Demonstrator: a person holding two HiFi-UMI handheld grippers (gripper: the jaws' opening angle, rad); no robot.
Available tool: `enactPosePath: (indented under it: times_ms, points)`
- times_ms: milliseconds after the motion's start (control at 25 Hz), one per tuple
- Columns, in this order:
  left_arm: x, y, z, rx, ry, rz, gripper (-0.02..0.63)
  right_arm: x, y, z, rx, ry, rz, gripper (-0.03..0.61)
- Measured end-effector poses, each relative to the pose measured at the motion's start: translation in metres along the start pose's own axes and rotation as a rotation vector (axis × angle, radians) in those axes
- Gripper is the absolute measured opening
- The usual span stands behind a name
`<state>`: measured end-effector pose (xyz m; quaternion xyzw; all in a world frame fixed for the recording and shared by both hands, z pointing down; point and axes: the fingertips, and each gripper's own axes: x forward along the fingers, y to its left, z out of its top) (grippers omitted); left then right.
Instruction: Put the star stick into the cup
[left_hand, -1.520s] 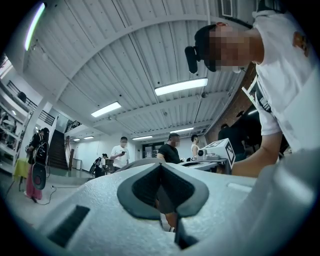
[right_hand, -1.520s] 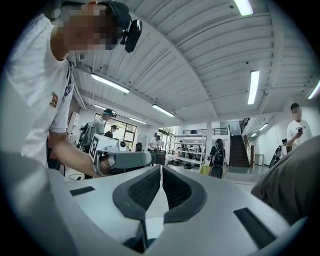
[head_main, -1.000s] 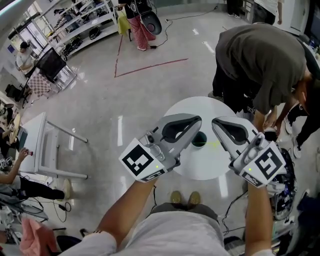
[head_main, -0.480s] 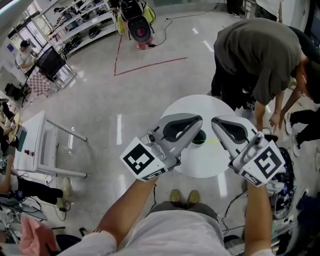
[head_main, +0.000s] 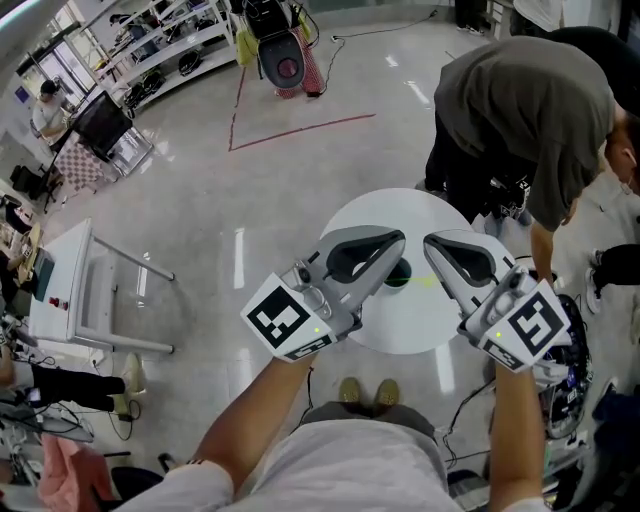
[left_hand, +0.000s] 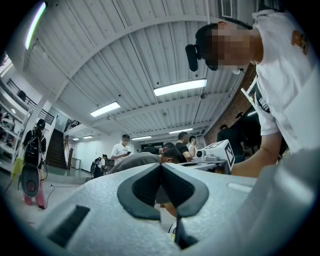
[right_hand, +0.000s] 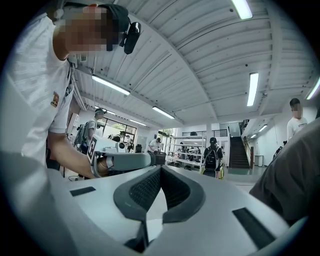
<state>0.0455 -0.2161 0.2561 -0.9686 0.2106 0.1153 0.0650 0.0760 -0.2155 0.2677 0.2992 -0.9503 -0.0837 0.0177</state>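
Shut tip to tip on the left gripper (left_hand: 161, 166), pinching nothing; likewise shut and empty on the right gripper (right_hand: 160, 170). Hover side by side above the round white table (head_main: 400, 325). Down on it, between the tips: star stick (head_main: 424, 283), flat, long axis roughly left-right, one end toward the dark green cup (head_main: 399, 272) just beside. Cannot tell which end carries the star.

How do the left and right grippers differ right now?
The left gripper slants up-right, and in the head view it overlaps the cup. The right gripper slants up-left, clear of the cup. Both hang above the table, jaws shut and empty.
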Motion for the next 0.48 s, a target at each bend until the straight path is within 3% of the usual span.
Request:
enactPosePath:
  times_ms: [480]
  points:
    - [0.0005,0.0026,-0.0041,-0.005,0.005,0.002,0.015,0.0017,-0.0033,-0.0038,0.005,0.005,-0.002,0.011]
